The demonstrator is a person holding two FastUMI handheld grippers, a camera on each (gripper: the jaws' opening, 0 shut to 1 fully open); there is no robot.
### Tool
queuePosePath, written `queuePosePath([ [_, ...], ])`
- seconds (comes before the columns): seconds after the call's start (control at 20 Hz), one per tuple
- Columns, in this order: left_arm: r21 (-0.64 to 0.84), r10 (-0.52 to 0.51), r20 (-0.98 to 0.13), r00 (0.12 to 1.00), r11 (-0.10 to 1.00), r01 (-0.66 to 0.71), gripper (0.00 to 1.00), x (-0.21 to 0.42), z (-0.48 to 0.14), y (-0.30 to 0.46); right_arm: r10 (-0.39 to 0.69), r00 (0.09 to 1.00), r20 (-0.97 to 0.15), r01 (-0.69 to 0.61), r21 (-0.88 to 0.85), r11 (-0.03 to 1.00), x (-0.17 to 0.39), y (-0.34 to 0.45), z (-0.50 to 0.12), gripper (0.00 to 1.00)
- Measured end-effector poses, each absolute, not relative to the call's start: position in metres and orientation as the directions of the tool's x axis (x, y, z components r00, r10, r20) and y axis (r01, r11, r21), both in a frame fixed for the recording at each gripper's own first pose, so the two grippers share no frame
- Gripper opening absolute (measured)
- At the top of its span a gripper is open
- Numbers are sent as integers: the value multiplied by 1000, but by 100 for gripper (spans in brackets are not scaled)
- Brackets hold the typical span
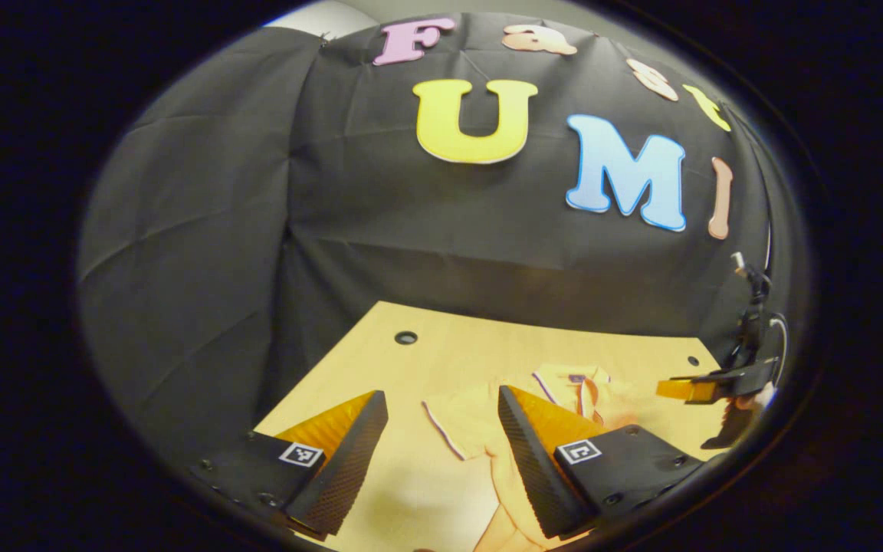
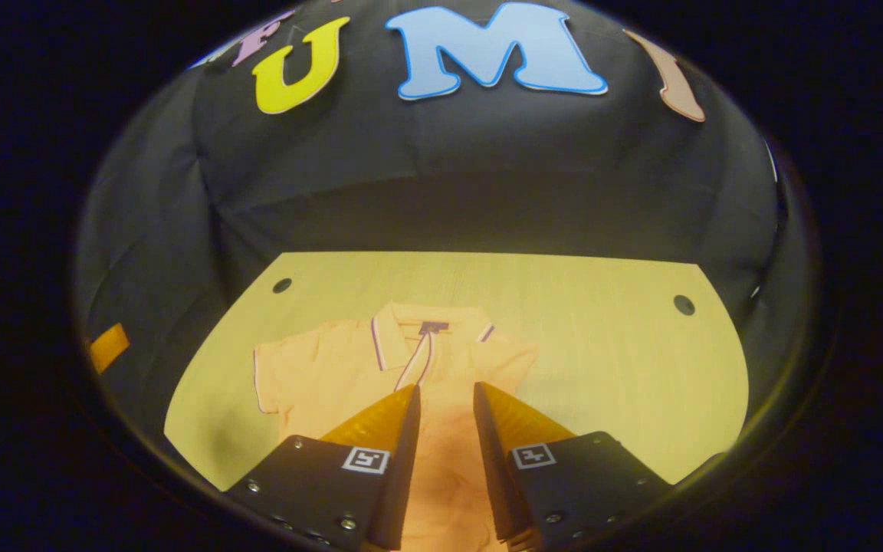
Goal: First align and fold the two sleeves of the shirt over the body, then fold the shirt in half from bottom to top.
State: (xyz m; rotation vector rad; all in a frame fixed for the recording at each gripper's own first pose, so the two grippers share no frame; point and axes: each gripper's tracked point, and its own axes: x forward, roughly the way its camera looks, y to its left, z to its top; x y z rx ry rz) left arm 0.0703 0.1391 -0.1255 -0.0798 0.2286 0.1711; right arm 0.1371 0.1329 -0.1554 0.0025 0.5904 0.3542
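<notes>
Two round holes (image 2: 282, 285) sat near the far corners of the pale wooden table (image 2: 602, 345), which stood against black cloth walls (image 2: 441, 176). An orange polo shirt (image 2: 334, 368) lay flat on the table's left half, collar toward the far edge, one short sleeve spread toward the left edge. The right gripper (image 2: 445, 399) hovered over the shirt's body, fingers apart, pinching nothing. The left gripper (image 1: 441, 406) hung spread wide above the sleeve, empty.

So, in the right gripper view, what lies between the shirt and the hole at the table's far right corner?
Nothing: between the shirt and the hole, the right gripper view shows bare table.
</notes>
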Motion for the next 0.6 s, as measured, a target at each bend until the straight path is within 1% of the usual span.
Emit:
queuePosePath([
  [0.2, -56, 109, -310, 944, 990, -133, 95, 123, -169, 131, 301, 824, -479, -271, 133, 953, 110, 99, -117, 43],
  [0.25, -58, 97, -332, 938, 991, -123, 94, 134, -182, 129, 294, 835, -465, -256, 143, 956, 102, 91, -107, 43],
  [0.3, -68, 87, -354, 931, 991, -119, 96, 144, -196, 126, 286, 847, -449, -240, 157, 958, 94, 81, -96, 43],
  [0.35, -79, 80, -383, 920, 990, -119, 96, 149, -212, 124, 274, 859, -432, -221, 169, 960, 87, 72, -88, 43],
  [0.5, -92, 78, -451, 889, 987, -133, 94, 169, -256, 124, 235, 885, -402, -171, 190, 967, 66, 46, -71, 43],
  [0.6, -80, 87, -515, 853, 986, -149, 96, 178, -289, 127, 202, 896, -396, -136, 190, 972, 51, 29, -67, 43],
])
